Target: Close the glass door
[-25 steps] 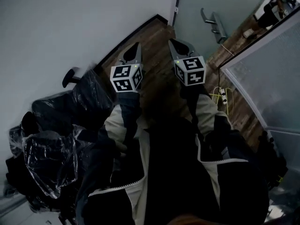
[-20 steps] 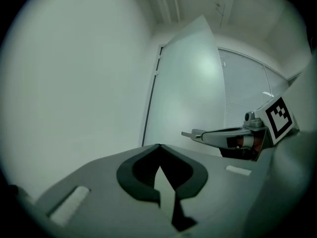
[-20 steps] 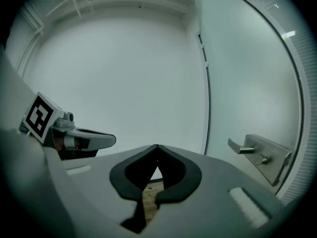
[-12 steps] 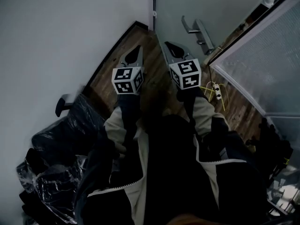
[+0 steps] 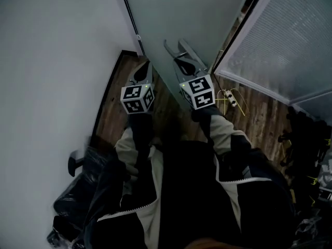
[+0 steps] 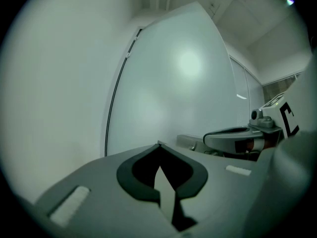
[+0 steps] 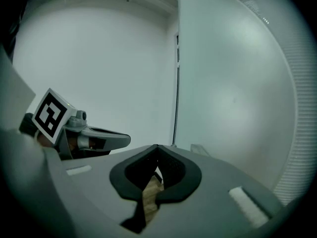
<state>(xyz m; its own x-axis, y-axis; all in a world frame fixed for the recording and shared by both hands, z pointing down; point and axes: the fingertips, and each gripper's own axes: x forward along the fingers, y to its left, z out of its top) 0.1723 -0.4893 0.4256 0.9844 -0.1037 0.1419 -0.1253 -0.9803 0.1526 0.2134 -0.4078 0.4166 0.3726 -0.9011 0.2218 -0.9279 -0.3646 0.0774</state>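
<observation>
The frosted glass door [image 5: 181,9] stands ahead at the top middle, its dark edge strip next to the white wall [image 5: 52,61]. A metal lever handle [image 5: 174,46] sticks out of the door low down. My right gripper [image 5: 180,62] is shut with nothing in it, its tip just under the handle. My left gripper [image 5: 144,67] is shut and empty too, pointing at the floor corner beside the door's edge. The left gripper view shows the door [image 6: 188,83] filling the frame beyond my left gripper [image 6: 158,145]. In the right gripper view the door [image 7: 228,93] lies right of my right gripper [image 7: 157,147].
A frosted window panel [image 5: 290,40] leans in at the upper right. On the wooden floor [image 5: 259,118] lie a power strip with yellow cables [image 5: 231,98] and dark gear [image 5: 306,139]. Black plastic-wrapped bags [image 5: 78,206] sit at the lower left.
Both grippers have swung toward the door, still side by side. The handle now sits right at the right gripper's tip, and the bags have slid to the lower left corner.
</observation>
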